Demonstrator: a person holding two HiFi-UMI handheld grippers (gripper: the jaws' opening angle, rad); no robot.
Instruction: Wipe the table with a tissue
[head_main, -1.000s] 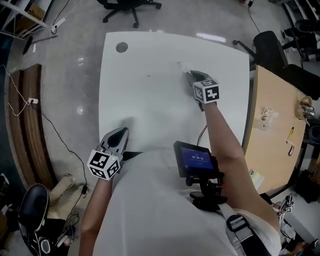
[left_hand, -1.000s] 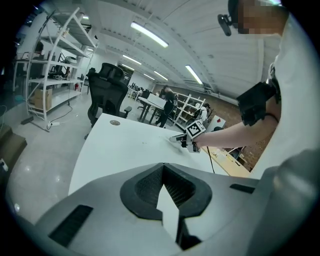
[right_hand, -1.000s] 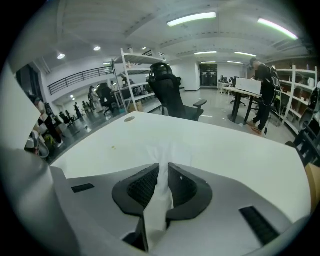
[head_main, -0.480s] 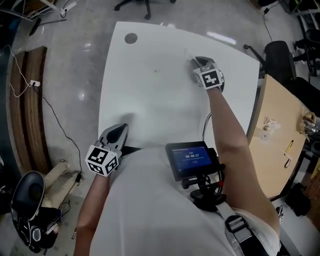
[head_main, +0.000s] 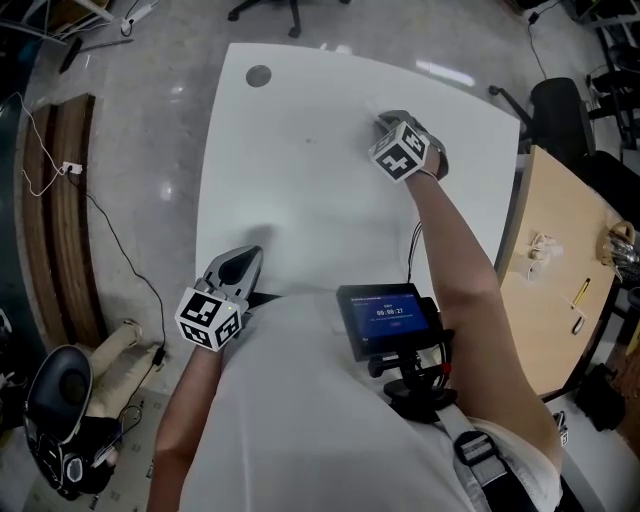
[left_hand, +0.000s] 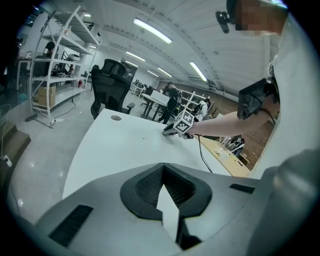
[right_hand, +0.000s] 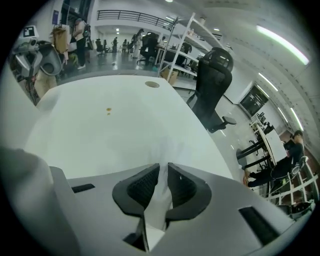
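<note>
Resting near the front edge of the table (head_main: 300, 210), close to the person's body, the left gripper (head_main: 243, 262) has its jaws brought together at the tips with nothing between them. It takes no part in the wiping as far as the views show.

Further out, at the end of the outstretched right arm, the right gripper (head_main: 385, 122) points steeply down at the far right part of the tabletop. Its jaws are nearly closed and pinch the tissue (right_hand: 161, 192). The sheet runs up between the two black pads and spills out past their tips onto the surface.

The tissue is white, thin and soft, crumpled into a loose wad with ragged folds. Against the white table it is hard to pick out in the head view, where only a pale wisp shows just beyond the jaws. It looks dry and unstained, though the pictures are too coarse to be sure.

I judge the wiping to be under way, with the tissue down on the tabletop. A small brown spot (right_hand: 108, 111) sits well beyond the tissue, toward the middle of the table, so at least that part is left to do. The rest of the top gives no sign of which areas are finished. Past the spot, a round hole (right_hand: 152, 84) lies near the far corner.
</note>
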